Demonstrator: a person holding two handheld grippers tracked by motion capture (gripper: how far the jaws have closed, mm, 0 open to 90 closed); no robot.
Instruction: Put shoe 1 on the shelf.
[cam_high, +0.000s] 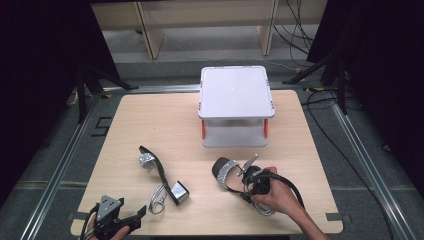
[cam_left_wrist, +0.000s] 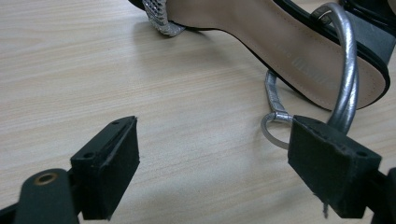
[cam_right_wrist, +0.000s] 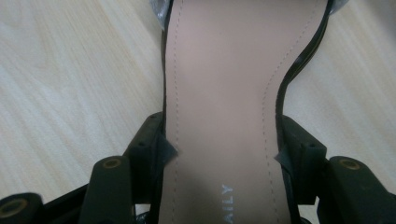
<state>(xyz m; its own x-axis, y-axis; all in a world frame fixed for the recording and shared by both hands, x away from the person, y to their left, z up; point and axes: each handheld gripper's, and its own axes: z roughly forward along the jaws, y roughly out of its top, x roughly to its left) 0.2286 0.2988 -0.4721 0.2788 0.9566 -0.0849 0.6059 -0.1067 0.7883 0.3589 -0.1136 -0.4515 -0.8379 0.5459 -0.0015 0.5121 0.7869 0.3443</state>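
Note:
Two black sandals with tan insoles and silver straps lie on the wooden table (cam_high: 150, 125). The left sandal (cam_high: 162, 175) rests on its side, its block heel toward the front. My left gripper (cam_high: 137, 219) sits at the table's front left corner, open and holding nothing. In the left gripper view that sandal (cam_left_wrist: 261, 37) lies ahead, and its silver strap loop (cam_left_wrist: 348, 79) reaches down to the right jaw of my left gripper (cam_left_wrist: 215, 158). My right gripper (cam_high: 252, 182) is shut on the right sandal (cam_high: 225, 170). Its jaws press both edges of the insole (cam_right_wrist: 219, 93) in the right gripper view (cam_right_wrist: 222, 149).
A white lidded box (cam_high: 235, 92) with orange clips stands at the back middle of the table. Black stands and cables ring the table on the floor. Bare wood lies between the box and the sandals.

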